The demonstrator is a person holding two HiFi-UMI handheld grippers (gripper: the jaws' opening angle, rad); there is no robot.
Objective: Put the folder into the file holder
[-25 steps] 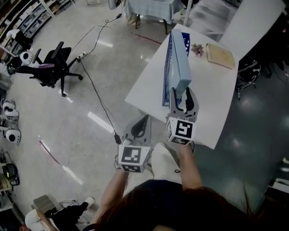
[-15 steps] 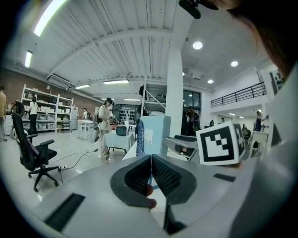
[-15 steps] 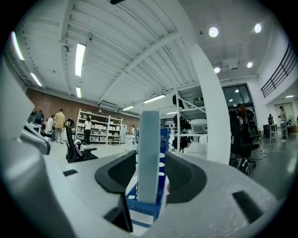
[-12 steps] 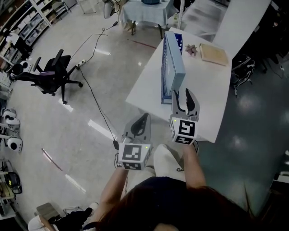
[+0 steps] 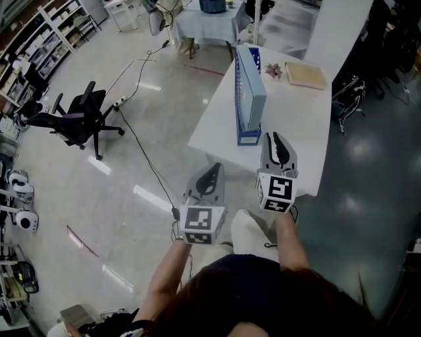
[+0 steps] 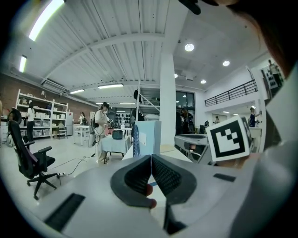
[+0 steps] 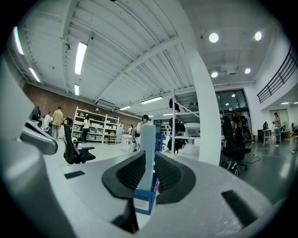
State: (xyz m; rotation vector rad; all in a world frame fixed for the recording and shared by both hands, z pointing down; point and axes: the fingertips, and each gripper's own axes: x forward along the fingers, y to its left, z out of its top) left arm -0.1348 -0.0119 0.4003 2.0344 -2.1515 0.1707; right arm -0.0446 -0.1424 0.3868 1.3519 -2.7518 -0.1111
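Observation:
A light blue folder [image 5: 254, 92] stands upright in the blue file holder [image 5: 248, 137] on the white table [image 5: 299, 138]. My right gripper [image 5: 275, 137] hangs just off the holder's near end, to its right and clear of the folder. Its jaws have just been closing to a narrow gap and hold nothing. In the right gripper view, that gripper [image 7: 149, 154] frames the folder [image 7: 148, 139] and holder [image 7: 144, 201] beyond its gap. My left gripper [image 5: 213, 170] is over the floor, left of the table's corner. In the left gripper view it [image 6: 151, 156] is shut and empty, with the folder [image 6: 148, 135] ahead.
A tan book [image 5: 306, 74] and a small pink object [image 5: 273, 69] lie at the table's far end. A black office chair [image 5: 75, 118] and a floor cable [image 5: 141, 148] are to the left. Another table [image 5: 210, 16] stands behind. People stand far off by the shelves.
Both grippers have drawn back from the table's near edge. The right gripper's jaws, wide apart by the folder's end before, have narrowed. The folder still stands in the holder.

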